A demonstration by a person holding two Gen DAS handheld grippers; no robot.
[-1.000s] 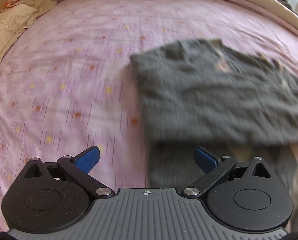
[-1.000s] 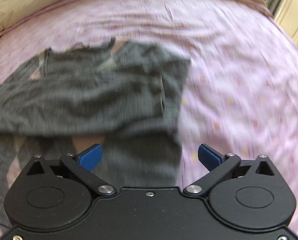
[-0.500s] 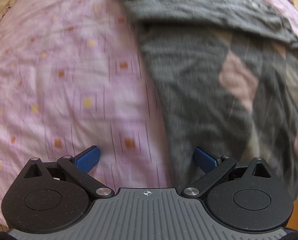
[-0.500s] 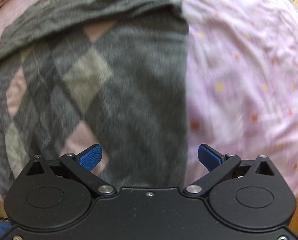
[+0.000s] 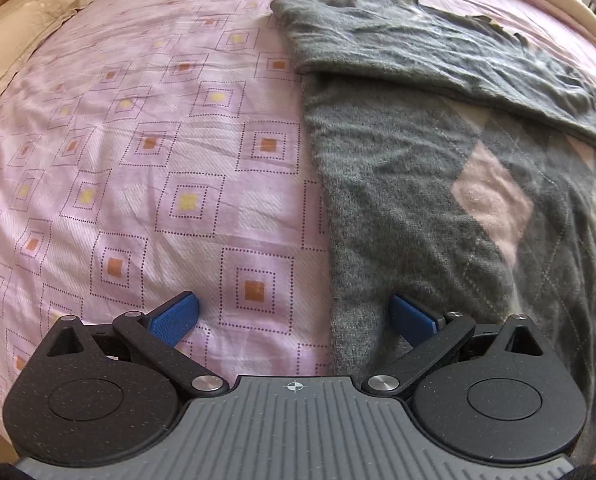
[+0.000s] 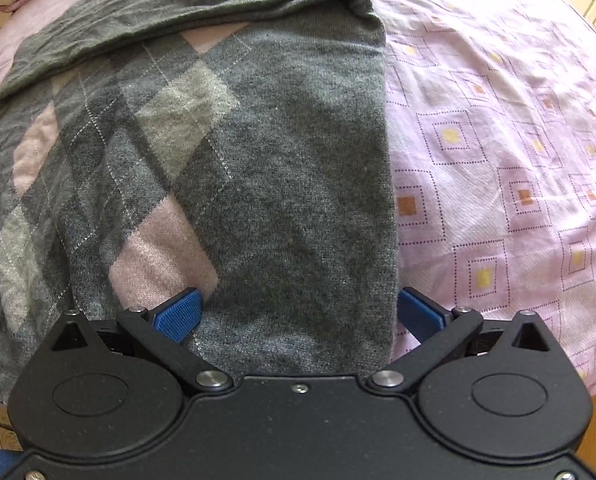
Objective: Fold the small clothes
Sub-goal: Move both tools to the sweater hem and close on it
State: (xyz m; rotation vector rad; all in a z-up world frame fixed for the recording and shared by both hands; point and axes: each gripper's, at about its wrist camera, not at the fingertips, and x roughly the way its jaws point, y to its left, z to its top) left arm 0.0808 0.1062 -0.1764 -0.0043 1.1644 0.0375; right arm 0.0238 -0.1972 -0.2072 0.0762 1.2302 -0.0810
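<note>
We held both grippers wide open and empty over the sweater's (image 6: 257, 184) near hem on the bed (image 5: 137, 160); our left gripper (image 5: 293, 316) straddled its left edge, our right gripper (image 6: 298, 312) its right edge.

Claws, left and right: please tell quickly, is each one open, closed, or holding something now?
Left claw: open, holding nothing, at the grey sweater's left edge.
Right claw: open, holding nothing, at the sweater's right edge.

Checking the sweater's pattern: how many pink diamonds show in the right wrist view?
3: one by the left finger, one at left, one partly under the folded flap. Others may be hidden.
</note>
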